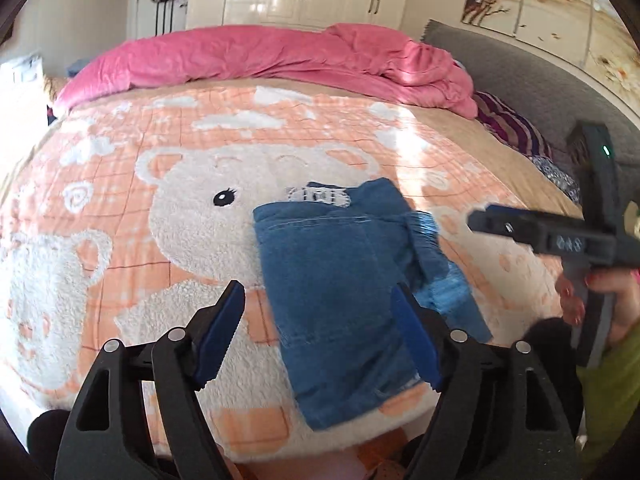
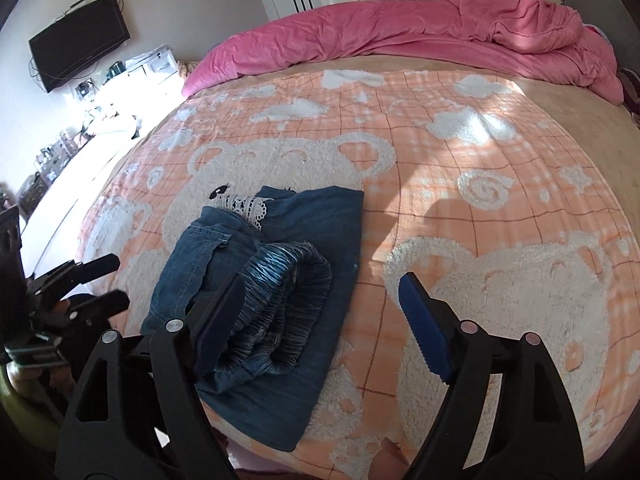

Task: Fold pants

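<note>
Small blue denim pants (image 1: 320,248) lie folded in a compact bundle on the bear-patterned blanket (image 1: 180,220), white lace trim (image 1: 320,194) at the far end. My left gripper (image 1: 320,332) hovers open over the near end; its pads touch nothing. In the right wrist view the pants (image 2: 312,232) show their ruffled elastic waistband (image 2: 288,272) on top. My right gripper (image 2: 324,320) is open above the bundle's right side, its left finger (image 2: 224,312) over the waistband. The right gripper (image 1: 540,236) also appears at the left view's right edge, and the left gripper (image 2: 80,280) at the right view's left edge.
A crumpled pink duvet (image 2: 400,40) lies across the far side of the bed. A grey headboard (image 1: 520,72) and striped cloth (image 1: 508,124) are on the right. A wall TV (image 2: 80,52) and cluttered shelf (image 2: 100,112) stand left. A hand (image 1: 612,292) grips the right tool.
</note>
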A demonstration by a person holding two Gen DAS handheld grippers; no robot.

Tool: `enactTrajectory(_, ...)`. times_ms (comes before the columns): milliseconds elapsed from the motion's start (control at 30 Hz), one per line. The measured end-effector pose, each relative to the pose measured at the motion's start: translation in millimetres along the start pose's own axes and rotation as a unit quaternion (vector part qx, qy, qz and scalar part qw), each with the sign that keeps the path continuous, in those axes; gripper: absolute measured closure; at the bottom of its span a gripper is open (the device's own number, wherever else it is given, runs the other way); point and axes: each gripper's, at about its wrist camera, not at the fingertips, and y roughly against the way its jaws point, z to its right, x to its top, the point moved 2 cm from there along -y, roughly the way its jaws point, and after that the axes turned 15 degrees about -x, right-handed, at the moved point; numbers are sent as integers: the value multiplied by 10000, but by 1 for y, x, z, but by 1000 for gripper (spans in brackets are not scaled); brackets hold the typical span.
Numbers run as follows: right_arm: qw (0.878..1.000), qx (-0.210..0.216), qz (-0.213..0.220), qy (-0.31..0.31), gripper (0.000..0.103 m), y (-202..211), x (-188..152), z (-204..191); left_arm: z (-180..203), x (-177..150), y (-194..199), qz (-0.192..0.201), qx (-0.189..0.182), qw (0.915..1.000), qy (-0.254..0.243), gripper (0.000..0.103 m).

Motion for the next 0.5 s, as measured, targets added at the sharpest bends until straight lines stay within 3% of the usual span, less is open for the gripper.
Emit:
enactTrajectory(267, 9990, 73, -435, -62, 30, -35, -12, -1, -39, 0, -41, -286, -171, 9973, 660, 29)
enactTrajectory(500, 9968, 453, -600, -283, 42, -57, -21, -6, -40, -2, -57, -312, -100, 9979, 555, 29)
